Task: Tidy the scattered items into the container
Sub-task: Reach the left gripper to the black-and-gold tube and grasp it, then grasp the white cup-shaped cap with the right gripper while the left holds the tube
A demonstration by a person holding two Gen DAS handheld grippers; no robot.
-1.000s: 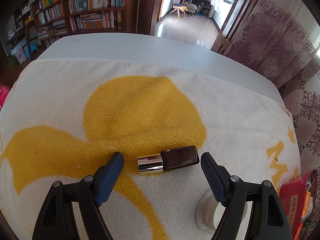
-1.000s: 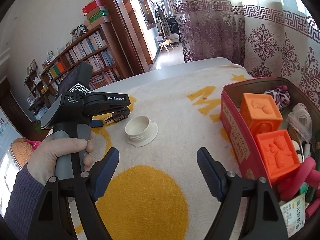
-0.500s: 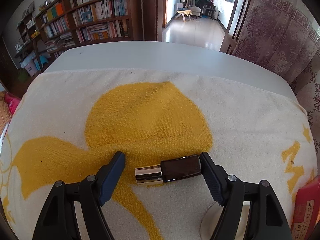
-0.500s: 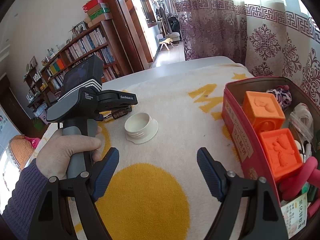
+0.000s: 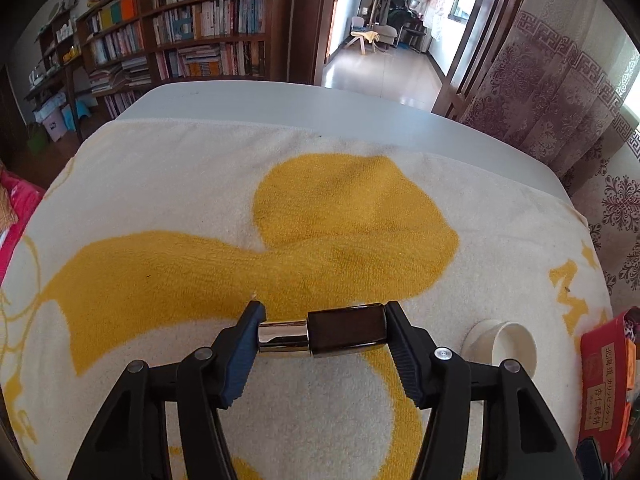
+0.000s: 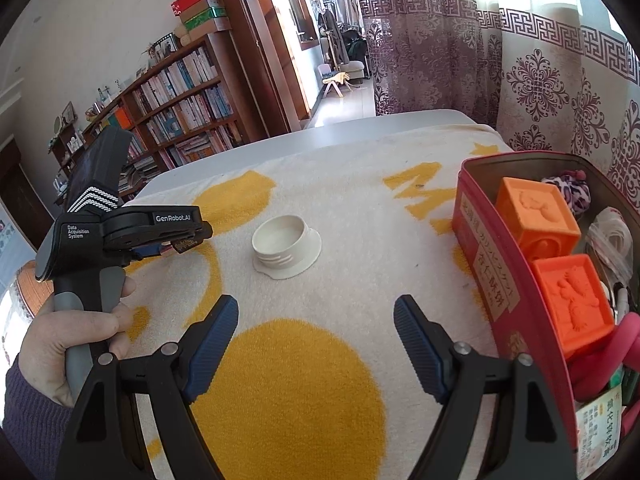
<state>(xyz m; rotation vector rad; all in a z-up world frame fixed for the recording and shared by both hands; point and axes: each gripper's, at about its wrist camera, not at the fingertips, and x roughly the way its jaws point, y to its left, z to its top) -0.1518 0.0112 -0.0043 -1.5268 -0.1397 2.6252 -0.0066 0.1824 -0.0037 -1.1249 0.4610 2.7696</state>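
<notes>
My left gripper (image 5: 322, 334) is shut end to end on a small dark brown bottle with a shiny metal cap (image 5: 346, 335), held just above the white and yellow towel (image 5: 320, 216). In the right wrist view the left gripper (image 6: 176, 240) shows at the left with the bottle (image 6: 185, 245) between its fingers. A white plastic lid (image 6: 286, 246) lies on the towel; it also shows in the left wrist view (image 5: 506, 346). My right gripper (image 6: 316, 340) is open and empty above the towel, in front of the lid. The red tin (image 6: 486, 276) stands at the right.
The red tin holds two orange blocks (image 6: 536, 216), a spotted scrunchie (image 6: 568, 192), a pink ring and bags. Its corner shows in the left wrist view (image 5: 604, 380). The grey table edge (image 5: 280, 108) lies beyond the towel. Bookshelves and curtains stand behind.
My left gripper has closed onto the bottle, which lay loose between its open fingers before, and lifted it slightly. The right gripper has barely moved.
</notes>
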